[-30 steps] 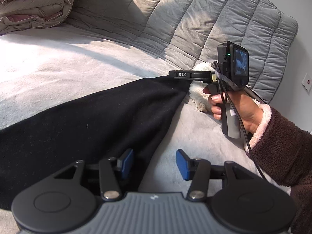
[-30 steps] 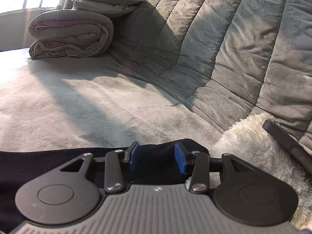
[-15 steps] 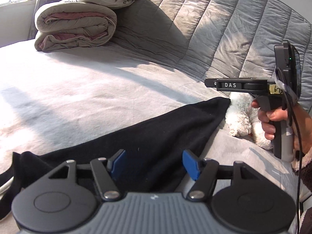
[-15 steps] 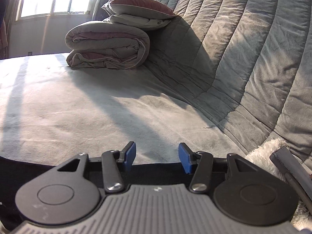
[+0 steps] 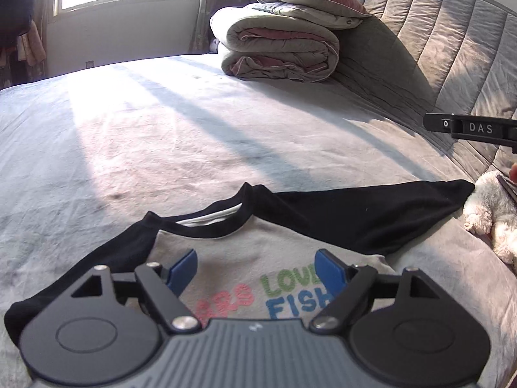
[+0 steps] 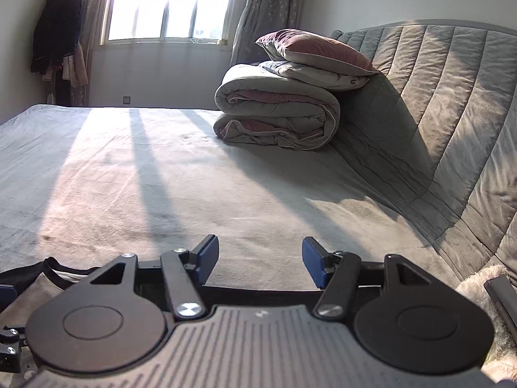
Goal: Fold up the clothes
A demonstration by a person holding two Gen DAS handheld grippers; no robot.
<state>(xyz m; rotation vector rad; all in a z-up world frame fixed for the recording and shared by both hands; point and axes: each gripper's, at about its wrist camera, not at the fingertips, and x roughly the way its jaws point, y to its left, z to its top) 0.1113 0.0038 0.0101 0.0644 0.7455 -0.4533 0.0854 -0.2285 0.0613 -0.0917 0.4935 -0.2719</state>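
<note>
shirt [image 5: 258, 245] lies flat, print up, lower centre of the left view on the bed [image 5: 161, 135]; black sleeve [image 5: 371, 213] stretched toward the right edge. left gripper [image 5: 257, 270] over the chest, jaws wide apart, empty. right gripper [image 6: 260, 263] likewise agape, holding nothing. judged light, limp, non-slippery knit: pinch cuff or shoulder seam, one layer only. folded or not: sleeves lie spread.
</note>
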